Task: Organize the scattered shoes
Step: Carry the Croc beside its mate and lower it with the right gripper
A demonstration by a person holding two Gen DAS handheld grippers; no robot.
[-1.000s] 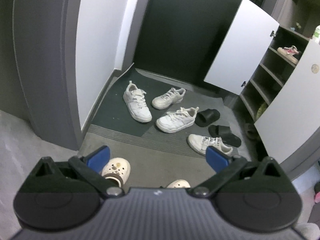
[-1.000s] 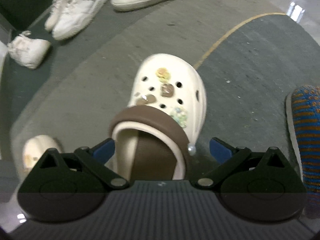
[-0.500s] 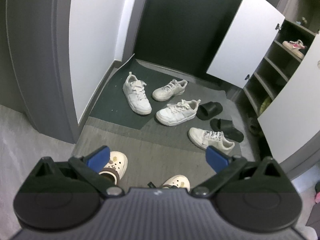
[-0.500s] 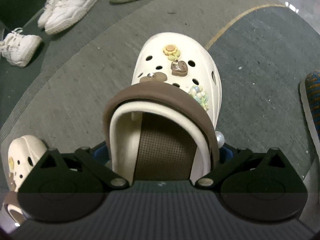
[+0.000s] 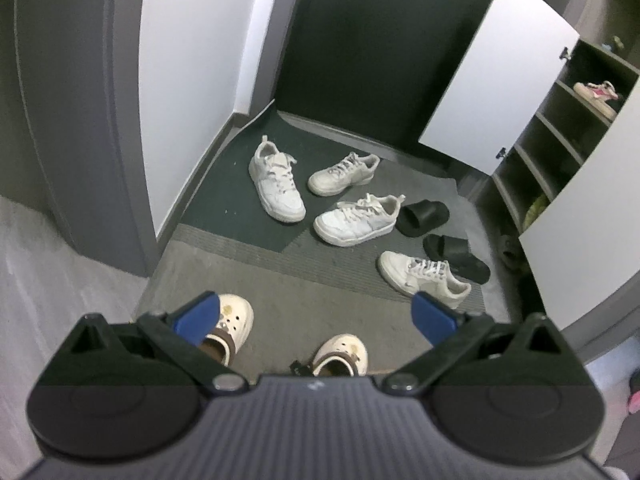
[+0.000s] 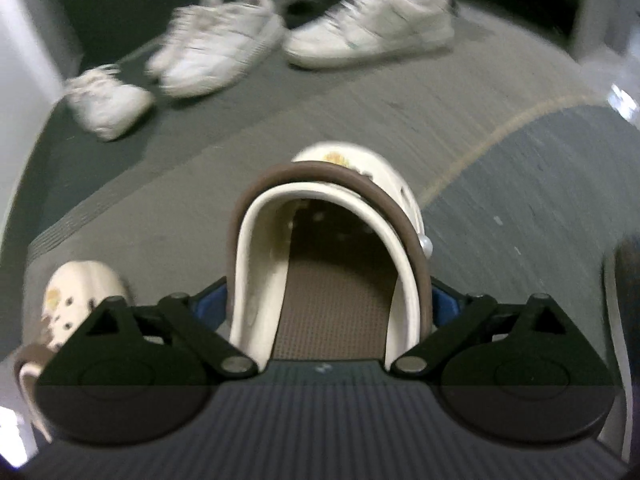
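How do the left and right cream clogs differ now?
The right clog sits between the fingers of the right claw, whose jaws are closing; the left clog lies free. The left clog is near the mat's edge, the right clog nearer its middle. Both are cream with brown straps and charms.

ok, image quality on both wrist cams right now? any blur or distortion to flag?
Left wrist view: sharp, with strong fisheye bending of the door frame and dark vignetted corners; the white sneakers are crisp. Right wrist view: motion-smeared, the sneakers at the top streaked and the mat texture dragged; the cream clog between the hand-held gripper's fingers is softer but readable.
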